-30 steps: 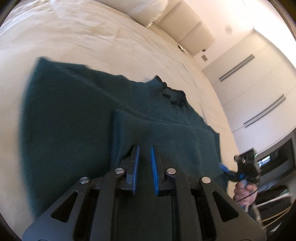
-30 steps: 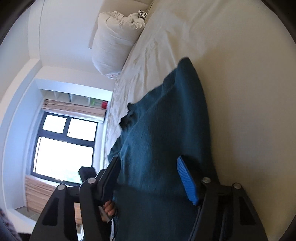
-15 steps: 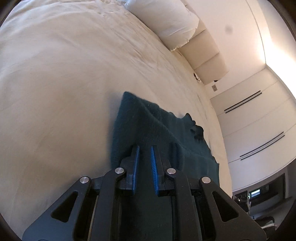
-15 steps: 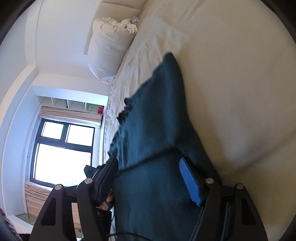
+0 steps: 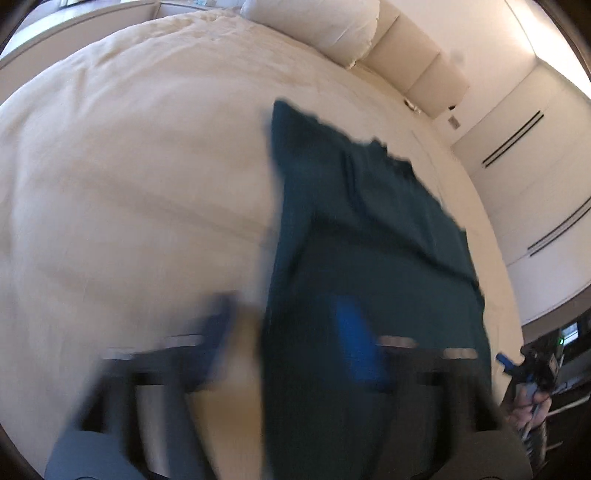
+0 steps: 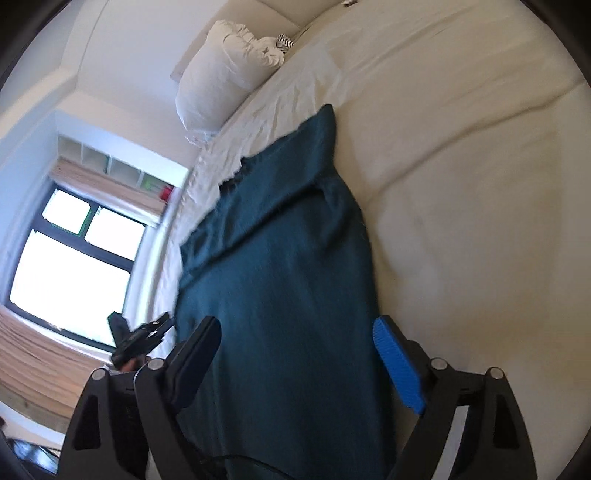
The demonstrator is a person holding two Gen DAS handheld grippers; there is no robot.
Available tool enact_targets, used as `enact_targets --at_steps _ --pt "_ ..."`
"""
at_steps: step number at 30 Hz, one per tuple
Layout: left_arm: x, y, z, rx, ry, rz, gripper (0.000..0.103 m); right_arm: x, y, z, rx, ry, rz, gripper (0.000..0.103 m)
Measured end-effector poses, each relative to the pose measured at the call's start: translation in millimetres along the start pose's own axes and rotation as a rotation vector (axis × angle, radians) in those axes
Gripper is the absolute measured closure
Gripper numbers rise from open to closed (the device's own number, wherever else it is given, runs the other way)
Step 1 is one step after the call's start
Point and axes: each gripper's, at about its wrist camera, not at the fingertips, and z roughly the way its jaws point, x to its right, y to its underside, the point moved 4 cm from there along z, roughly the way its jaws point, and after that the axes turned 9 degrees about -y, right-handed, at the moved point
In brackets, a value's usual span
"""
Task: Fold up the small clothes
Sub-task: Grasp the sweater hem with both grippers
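A dark teal knitted garment [image 5: 365, 236] lies on a cream bed [image 5: 129, 177], folded lengthwise into a long strip. It also shows in the right wrist view [image 6: 291, 266]. My left gripper [image 5: 291, 347] is open and blurred by motion, its fingers astride the garment's left folded edge, holding nothing. My right gripper [image 6: 299, 354] is open and empty above the near end of the garment. The right gripper shows small in the left wrist view [image 5: 532, 373], and the left gripper shows small in the right wrist view [image 6: 140, 336].
White pillows [image 5: 325, 26] and a padded headboard [image 5: 417, 62] are at the bed's far end. White wardrobe doors [image 5: 535, 155] stand to the right. A bright window [image 6: 70, 266] and a shelf unit [image 6: 110, 166] are beyond the bed.
My left gripper opened and let go of the garment after carrying its side over into a fold. The garment now lies as a narrower strip. My right gripper stayed open.
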Motion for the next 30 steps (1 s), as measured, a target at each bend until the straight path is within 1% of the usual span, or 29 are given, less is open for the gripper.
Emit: enact_targets --at_steps 2,3,5,6,10,12,16,18,19,22,24,27,30 --pt "-6 29 -16 0.0 0.016 -0.009 0.021 0 15 -9 -0.025 0.031 -0.027 0.016" --pt "-11 44 -24 -0.014 0.029 -0.023 0.021 0 23 -13 -0.039 0.058 -0.045 0.016" --pt "-16 73 -39 -0.043 0.068 -0.054 0.021 -1 37 -15 -0.056 0.071 -0.05 0.016" --pt "-15 83 -46 -0.056 0.075 -0.055 0.021 3 45 -19 -0.065 0.075 -0.036 0.016" --pt "-1 123 -66 -0.118 0.073 0.012 0.021 17 75 -26 -0.104 0.095 -0.008 0.018" --pt "2 138 -69 -0.146 0.076 0.03 0.021 22 86 -28 -0.109 0.077 0.013 0.021" --pt "3 158 -72 -0.188 0.072 0.041 0.022 22 96 -32 -0.12 0.054 0.03 0.026" --pt "6 161 -72 -0.206 0.065 0.055 0.022 20 99 -30 -0.14 0.045 0.031 0.029" --pt "9 158 -65 -0.215 0.061 0.061 0.022 20 102 -29 -0.148 0.046 0.027 0.03" --pt "2 174 -76 -0.24 0.067 0.062 0.022 21 105 -30 -0.147 0.037 0.042 0.033" --pt "1 174 -67 -0.246 0.072 0.051 0.022 24 107 -33 -0.137 0.029 0.057 0.037" --pt "4 174 -61 -0.245 0.064 0.054 0.022 25 107 -34 -0.133 0.027 0.068 0.038" --pt "9 174 -56 -0.26 0.044 0.079 0.022 24 109 -35 -0.14 0.029 0.068 0.038"
